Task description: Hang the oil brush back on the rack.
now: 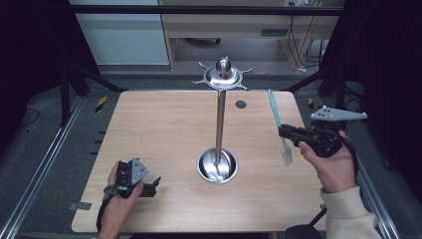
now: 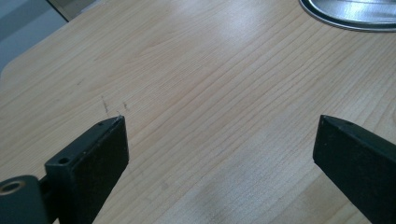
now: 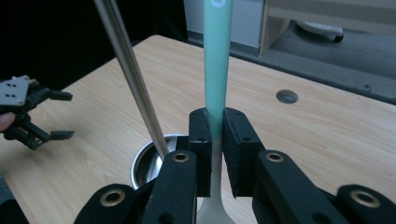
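Your right gripper (image 3: pixel 214 140) pinches a teal-handled fork (image 1: pixel 277 124) (tines down) right of the steel stand (image 1: pixel 219 119) on the table (image 1: pixel 164 129). Your left gripper (image 1: pixel 155 183), jaws spread, rests left of its bowl-shaped base (image 1: pixel 217 166).

L gripper (image 1: pixel 155 183) low w/ jaws apart, R gripper (image 1: pixel 281 130) raised, jaws clamped

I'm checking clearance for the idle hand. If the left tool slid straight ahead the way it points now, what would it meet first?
Probably the steel base dish of the rack; bare table lies between it and the open left tool, though depth is uncertain.
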